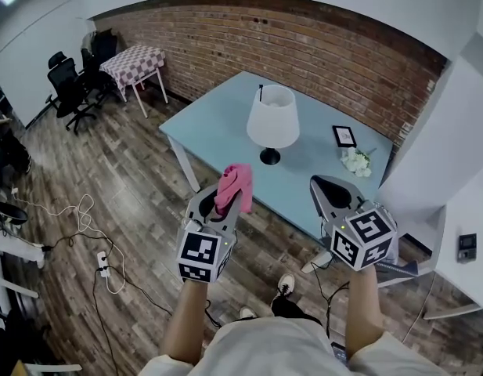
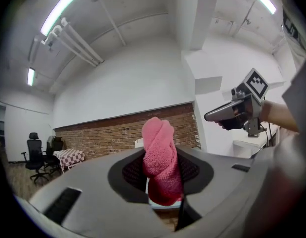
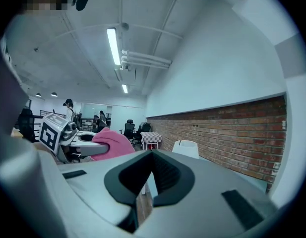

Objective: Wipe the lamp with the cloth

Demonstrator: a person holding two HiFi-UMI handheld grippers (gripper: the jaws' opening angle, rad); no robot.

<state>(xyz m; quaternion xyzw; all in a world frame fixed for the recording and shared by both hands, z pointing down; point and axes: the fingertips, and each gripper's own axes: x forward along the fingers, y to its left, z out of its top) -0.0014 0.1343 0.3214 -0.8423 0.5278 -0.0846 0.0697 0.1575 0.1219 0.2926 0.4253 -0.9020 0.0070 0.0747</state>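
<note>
My left gripper (image 1: 225, 200): jaws clamped on pink cloth (image 1: 236, 182), bunched, sticking out past tips. My right gripper (image 1: 322, 188): jaws closed, nothing held. Lamp (image 1: 272, 120) upright on table (image 1: 214, 128) (long axis vertical), ahead between both grippers, well apart from cloth. Left gripper seems slightly nearer; steep view, uncertain.

**Head view:** I look steeply down from above, well back from the lamp (image 1: 272, 120), over the left gripper (image 1: 224, 200) and the right gripper (image 1: 322, 186).

**Left gripper view:** I look level from the lamp's near left toward the brick wall (image 2: 93, 133) behind it. The cloth (image 2: 160, 162) fills the middle of this view.

**Right gripper view:** I look likewise from the lamp's near right.

**Shared:** all three views share the wall. Each gripper view catches the other gripper. The head and right gripper views share the lamp.
</note>
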